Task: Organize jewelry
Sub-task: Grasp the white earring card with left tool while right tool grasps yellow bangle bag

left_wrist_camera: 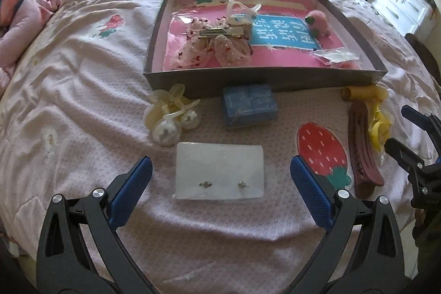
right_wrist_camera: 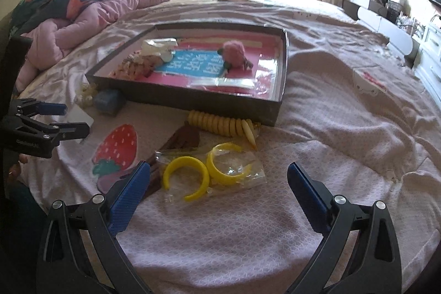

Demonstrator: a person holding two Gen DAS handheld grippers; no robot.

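Observation:
A shallow grey box [left_wrist_camera: 264, 77] [right_wrist_camera: 193, 101] with a pink lining lies on the bed and holds a lace bow clip [left_wrist_camera: 212, 43], a clear clip [left_wrist_camera: 239, 13] and a pink pompom [left_wrist_camera: 319, 21] [right_wrist_camera: 234, 53]. In front of it lie a white earring card [left_wrist_camera: 220, 170], a pearl claw clip [left_wrist_camera: 171, 115], a blue box [left_wrist_camera: 249, 105], a brown hair clip [left_wrist_camera: 363, 153] and a bag of yellow hoops [right_wrist_camera: 212, 170]. My left gripper [left_wrist_camera: 220, 186] is open around the card. My right gripper [right_wrist_camera: 217, 189] is open just short of the hoops bag.
A yellow bead bracelet [right_wrist_camera: 223, 124] lies against the box front. A strawberry print [left_wrist_camera: 322, 148] marks the bedspread. Pink quilts [right_wrist_camera: 91, 15] are piled at the far left. White drawers [left_wrist_camera: 402, 2] stand beyond the bed at right.

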